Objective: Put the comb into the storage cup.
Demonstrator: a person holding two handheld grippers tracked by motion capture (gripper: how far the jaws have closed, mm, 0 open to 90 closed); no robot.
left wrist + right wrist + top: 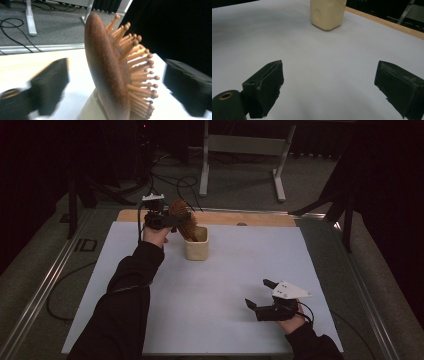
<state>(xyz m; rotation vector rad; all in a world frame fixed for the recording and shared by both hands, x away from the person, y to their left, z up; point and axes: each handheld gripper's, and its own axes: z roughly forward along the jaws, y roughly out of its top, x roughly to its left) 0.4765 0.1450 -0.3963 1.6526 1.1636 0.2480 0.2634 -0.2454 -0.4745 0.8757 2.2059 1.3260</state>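
While the left gripper (167, 222) is spread around a wooden hairbrush (183, 218) standing in a cream cup (197, 249) far left, the right gripper (260, 295) is held open near right.

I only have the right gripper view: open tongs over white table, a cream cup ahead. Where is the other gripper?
Observer: The left gripper is at the far side of the table, beside the cream cup.
Operator: Is anything in that cup?
Observer: Yes, a wooden hairbrush stands in it, head up.
Operator: Is the left one gripping the brush?
Observer: No. Its tongs are open either side of the brush head, with gaps on both sides.
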